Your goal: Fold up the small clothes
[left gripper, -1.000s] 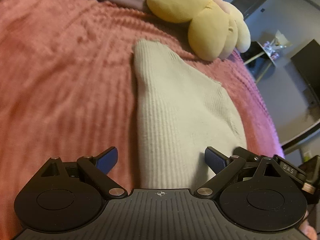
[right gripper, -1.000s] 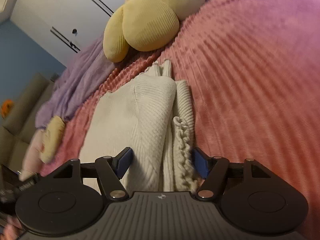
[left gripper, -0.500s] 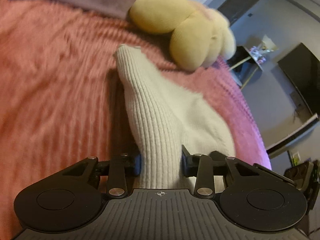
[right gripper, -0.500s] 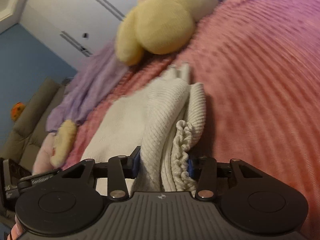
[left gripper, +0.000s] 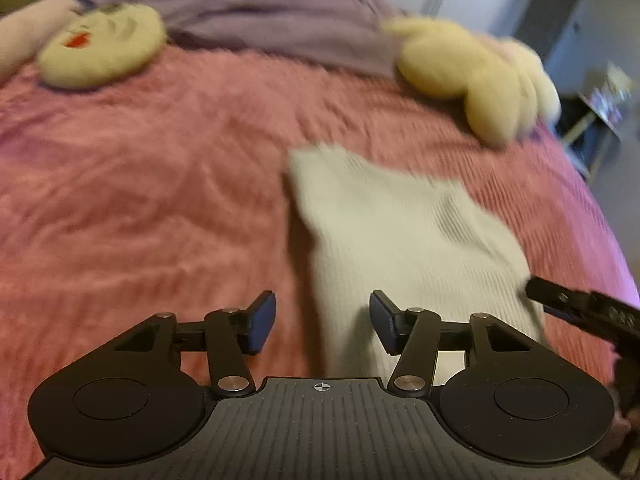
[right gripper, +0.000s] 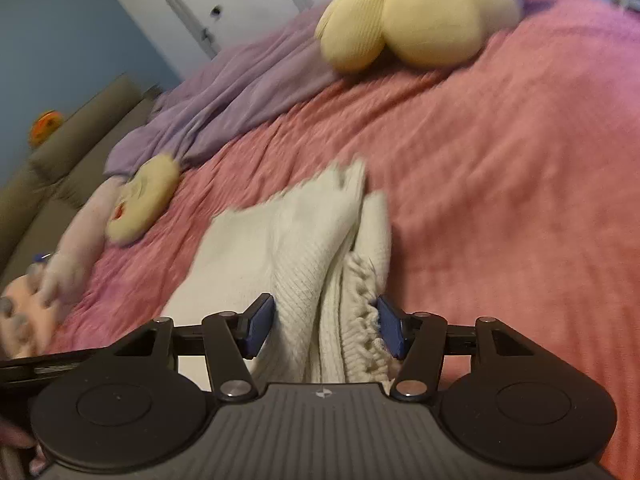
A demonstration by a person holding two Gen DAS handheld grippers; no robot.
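A cream ribbed knit garment (left gripper: 404,232) lies partly folded on the pink bedspread (left gripper: 152,200). My left gripper (left gripper: 322,326) is open, with the garment's near edge between its blue pads but not pinched. My right gripper (right gripper: 324,326) is also open, its pads apart on either side of the garment's (right gripper: 296,248) bunched, ruffled edge. The right gripper's tip shows at the right of the left wrist view (left gripper: 580,312). Both views are blurred by motion.
A yellow plush toy (left gripper: 476,76) lies at the far right of the bed, a round plush face (left gripper: 100,48) at the far left. A purple blanket (left gripper: 256,12) runs along the back. Furniture stands beyond the bed's right edge (left gripper: 600,128).
Half a second ago both grippers were shut on the garment and lifting it. Now both have opened and the garment has dropped back onto the bed; both grippers have pulled back.
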